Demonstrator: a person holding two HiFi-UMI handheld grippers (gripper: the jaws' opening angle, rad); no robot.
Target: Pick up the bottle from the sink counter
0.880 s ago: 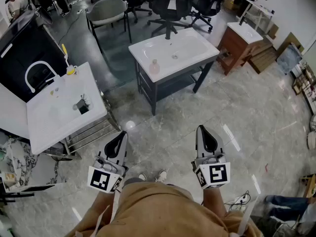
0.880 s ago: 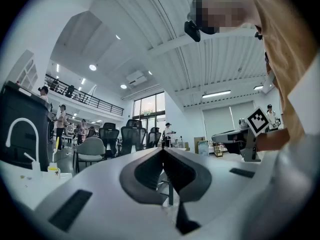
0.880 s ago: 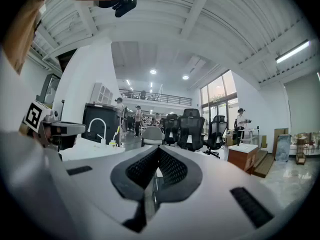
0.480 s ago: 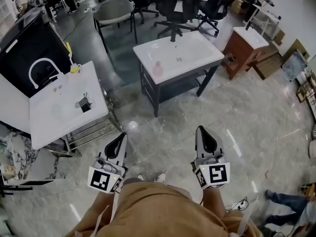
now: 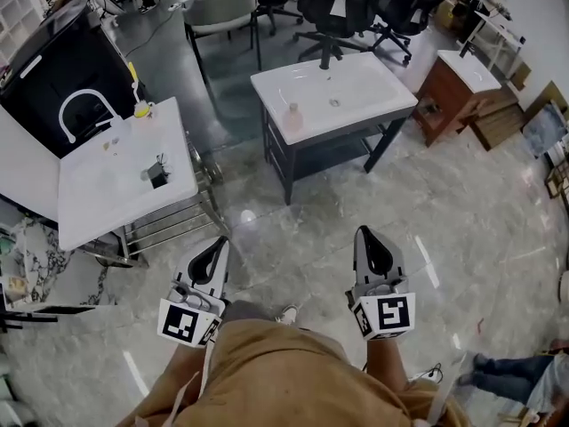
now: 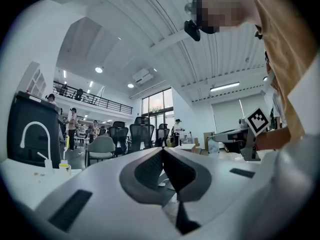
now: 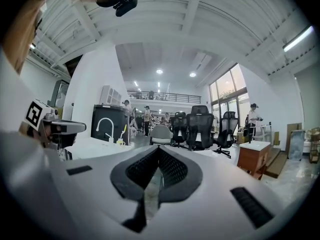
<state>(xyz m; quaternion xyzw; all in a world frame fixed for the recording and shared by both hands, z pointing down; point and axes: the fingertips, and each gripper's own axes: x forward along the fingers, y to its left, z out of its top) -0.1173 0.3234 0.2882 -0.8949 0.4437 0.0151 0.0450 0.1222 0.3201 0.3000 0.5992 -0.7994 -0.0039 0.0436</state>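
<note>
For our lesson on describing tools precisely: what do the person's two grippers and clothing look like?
Both the left gripper and right gripper have pale grey bodies with black ribbed pads. Each carries a cube with black-and-white square markers. The person wears a tan garment.

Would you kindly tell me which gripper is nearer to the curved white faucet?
Left. The left gripper sits below and right of the faucet; the right gripper is much farther right.

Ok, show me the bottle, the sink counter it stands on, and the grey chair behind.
bottle (image 5: 292, 116), head view, on its pale pink body.
sink counter (image 5: 378, 96), head view, on the bare white top right of the drain.
grey chair (image 5: 220, 9), head view, on its seat shell.
</note>
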